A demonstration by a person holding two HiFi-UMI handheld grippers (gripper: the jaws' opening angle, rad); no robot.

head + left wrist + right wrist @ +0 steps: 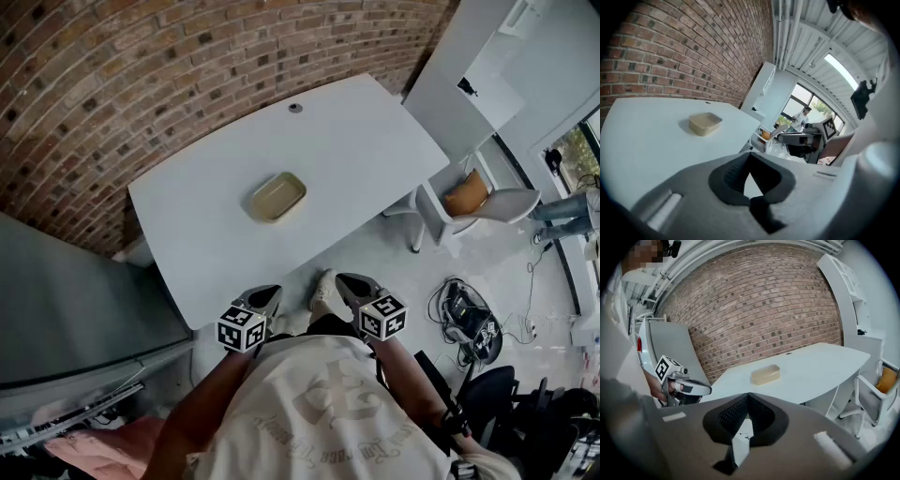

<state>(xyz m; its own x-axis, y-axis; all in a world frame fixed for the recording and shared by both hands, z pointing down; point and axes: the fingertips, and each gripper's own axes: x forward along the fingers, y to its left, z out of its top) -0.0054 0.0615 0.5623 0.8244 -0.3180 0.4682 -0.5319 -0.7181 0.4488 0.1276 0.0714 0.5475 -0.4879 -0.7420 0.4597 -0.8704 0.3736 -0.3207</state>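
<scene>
A shallow tan container point(277, 197) sits alone near the middle of a white table point(356, 141). I hold both grippers close to my body, off the table's near edge and above the floor. My left gripper point(265, 298) is shut with nothing in it, and it points toward the table. My right gripper point(352, 284) is also shut and empty. In the left gripper view the tan container point(705, 123) lies well ahead of the jaws. The right gripper view shows the tan container point(765, 374) far ahead and the left gripper point(696, 389) off to the left.
A brick wall point(141, 75) runs behind the table. A white chair with an orange cushion point(466, 194) stands to the right of the table. Cables point(464, 314) lie on the floor at right. A grey cabinet point(66, 300) stands at left.
</scene>
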